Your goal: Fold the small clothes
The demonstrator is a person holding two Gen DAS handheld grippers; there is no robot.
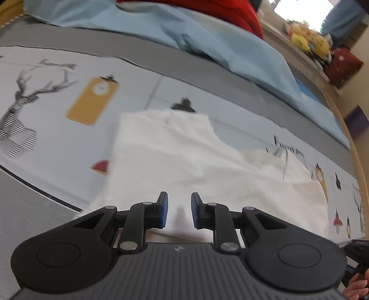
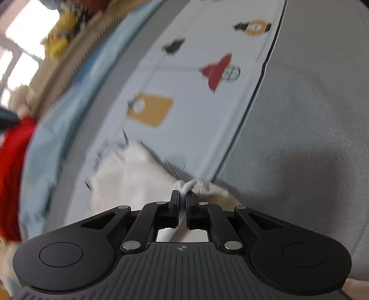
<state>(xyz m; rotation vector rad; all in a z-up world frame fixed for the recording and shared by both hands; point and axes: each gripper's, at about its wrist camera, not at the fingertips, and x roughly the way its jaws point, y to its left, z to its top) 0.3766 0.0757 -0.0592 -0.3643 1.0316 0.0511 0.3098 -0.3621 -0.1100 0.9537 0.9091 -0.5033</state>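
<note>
A small white garment [image 1: 184, 161] lies spread on a printed pale-blue bed cover [image 1: 57, 138]. My left gripper [image 1: 179, 211] is open, its blue pads [image 1: 164, 210] apart just above the garment's near edge, holding nothing. In the right wrist view the same white garment [image 2: 129, 180] is bunched, and my right gripper [image 2: 182, 199] is shut on a gathered corner of it [image 2: 191, 185], lifted slightly over the cover's edge. The view is motion-blurred.
A light-blue sheet [image 1: 207, 39] and a red cloth [image 1: 230, 13] lie at the far side of the bed. A grey border [image 2: 299, 138] runs beside the printed cover. Plush toys [image 1: 309, 41] sit on a shelf at the back.
</note>
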